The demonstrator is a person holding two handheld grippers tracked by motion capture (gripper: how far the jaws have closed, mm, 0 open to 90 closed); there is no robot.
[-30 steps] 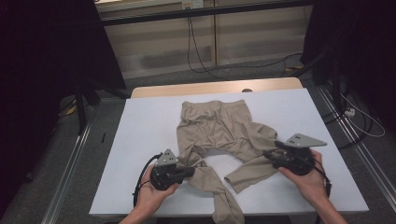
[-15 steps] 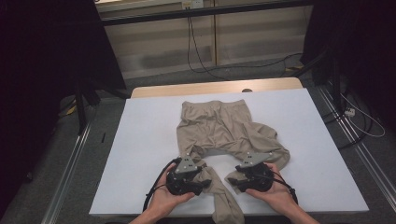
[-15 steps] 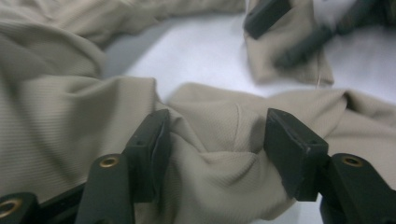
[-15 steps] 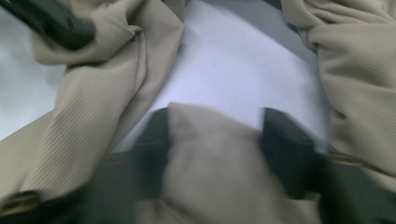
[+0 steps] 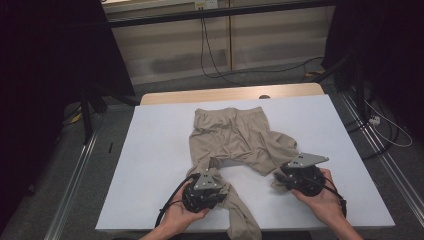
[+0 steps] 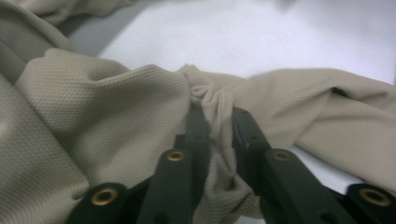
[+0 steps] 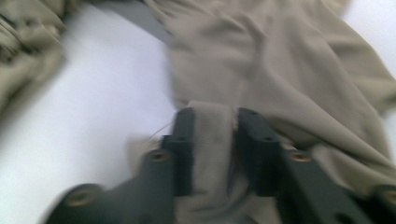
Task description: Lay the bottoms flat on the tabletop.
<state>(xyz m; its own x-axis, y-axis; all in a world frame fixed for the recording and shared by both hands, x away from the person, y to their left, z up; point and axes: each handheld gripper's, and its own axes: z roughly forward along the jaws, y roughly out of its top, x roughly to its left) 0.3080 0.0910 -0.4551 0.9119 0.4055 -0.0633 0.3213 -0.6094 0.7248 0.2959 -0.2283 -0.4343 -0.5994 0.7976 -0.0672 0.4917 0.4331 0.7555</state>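
We see the beige trousers (image 5: 235, 145) spread on the white table (image 5: 150, 150); the left gripper (image 6: 214, 122), having just closed, pinches a bunched leg fold; the right gripper (image 7: 212, 135) clamps the other leg's edge.

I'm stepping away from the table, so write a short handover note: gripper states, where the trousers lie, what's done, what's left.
Left gripper: jaws have just been closing, pinching a bunched fold of the beige trousers on the leg near the front edge.
Right gripper: jaws have just been opening slightly, cloth of the other leg's end between them.
Trousers: on the white table, waistband at the far side, legs toward the person, rumpled.
Done: both legs taken up.
Left: likely spreading or folding; none visible yet.
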